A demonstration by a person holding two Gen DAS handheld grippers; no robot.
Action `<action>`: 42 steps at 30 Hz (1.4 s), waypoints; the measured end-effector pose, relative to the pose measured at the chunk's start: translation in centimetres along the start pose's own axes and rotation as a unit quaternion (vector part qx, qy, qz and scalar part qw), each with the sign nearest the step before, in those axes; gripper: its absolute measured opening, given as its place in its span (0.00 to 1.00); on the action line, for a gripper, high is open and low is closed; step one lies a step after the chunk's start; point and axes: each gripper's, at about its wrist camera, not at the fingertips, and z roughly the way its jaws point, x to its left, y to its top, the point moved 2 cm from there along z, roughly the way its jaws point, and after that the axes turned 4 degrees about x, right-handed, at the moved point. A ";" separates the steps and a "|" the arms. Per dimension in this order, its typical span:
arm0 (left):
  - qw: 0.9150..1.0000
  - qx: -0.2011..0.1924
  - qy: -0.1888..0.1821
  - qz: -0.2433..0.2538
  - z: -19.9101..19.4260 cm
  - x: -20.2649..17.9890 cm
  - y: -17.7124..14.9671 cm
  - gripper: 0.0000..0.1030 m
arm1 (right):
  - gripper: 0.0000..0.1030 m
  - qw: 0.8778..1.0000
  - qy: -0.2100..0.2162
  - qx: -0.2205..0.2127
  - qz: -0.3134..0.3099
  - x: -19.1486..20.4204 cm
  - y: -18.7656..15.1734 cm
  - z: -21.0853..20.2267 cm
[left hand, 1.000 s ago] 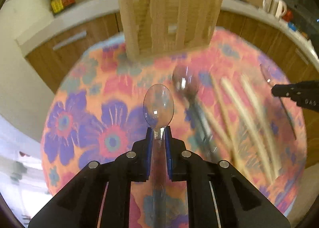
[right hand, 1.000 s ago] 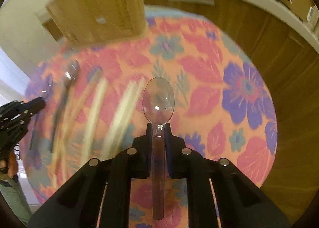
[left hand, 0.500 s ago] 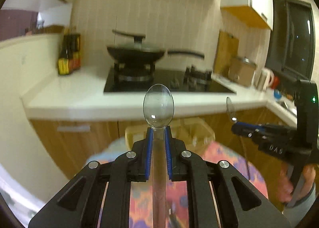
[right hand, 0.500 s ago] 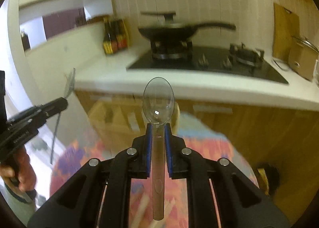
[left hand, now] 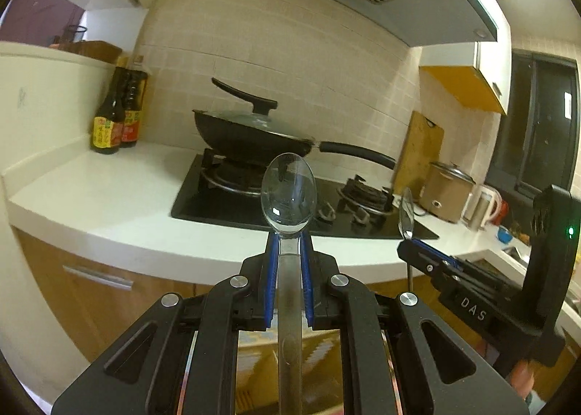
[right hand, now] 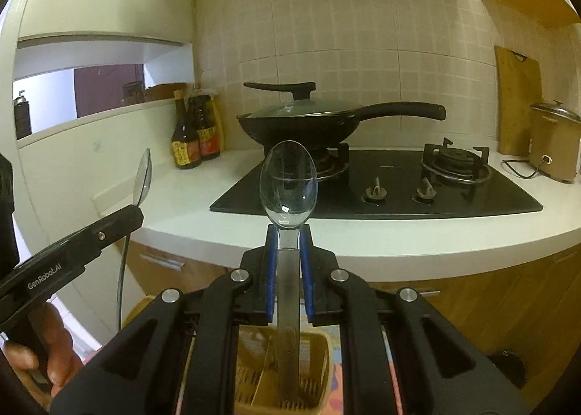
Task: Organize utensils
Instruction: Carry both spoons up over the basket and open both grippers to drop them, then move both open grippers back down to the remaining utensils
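Note:
My left gripper (left hand: 288, 246) is shut on the neck of a shiny spoon (left hand: 288, 193), bowl up, handle running down between the fingers. My right gripper (right hand: 288, 238) is shut the same way on a second spoon (right hand: 288, 182). Both are held high, side by side, facing the stove. In the left wrist view the right gripper (left hand: 409, 250) shows at the right with its spoon (left hand: 406, 213). The left gripper (right hand: 133, 214) and its spoon (right hand: 143, 175) show at the left of the right wrist view. A beige slotted utensil basket (right hand: 319, 375) sits below the right gripper and is also glimpsed as the basket (left hand: 254, 360).
Ahead is a white counter (right hand: 399, 244) with a black gas hob (right hand: 399, 193) and a lidded wok (right hand: 301, 124). Sauce bottles (right hand: 196, 138) stand at the left, a rice cooker (right hand: 553, 142) and a cutting board (right hand: 517, 102) at the right. A hand (right hand: 40, 346) holds the left gripper.
Both grippers have risen with their spoons and tipped up from the flowered tablecloth to face the stove. The basket, earlier ahead, now lies below them.

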 end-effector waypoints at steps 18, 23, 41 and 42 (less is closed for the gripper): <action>1.000 0.000 0.006 0.007 -0.7 1.0 -3.7 0.19 | 0.11 1.000 0.026 0.007 0.007 -0.4 -4.0 -1.1; 1.000 0.010 0.001 0.003 -3.0 1.0 -3.9 0.44 | 0.36 0.999 0.038 0.027 0.015 -0.4 -4.8 -3.5; 0.997 0.061 -0.031 0.026 -13.6 -2.7 -7.6 0.54 | 0.43 0.988 0.008 0.152 0.028 1.3 -9.5 -11.9; 0.997 0.065 -0.032 0.028 -14.0 -2.9 -8.0 0.54 | 0.43 0.987 0.008 0.159 0.027 1.5 -10.0 -12.0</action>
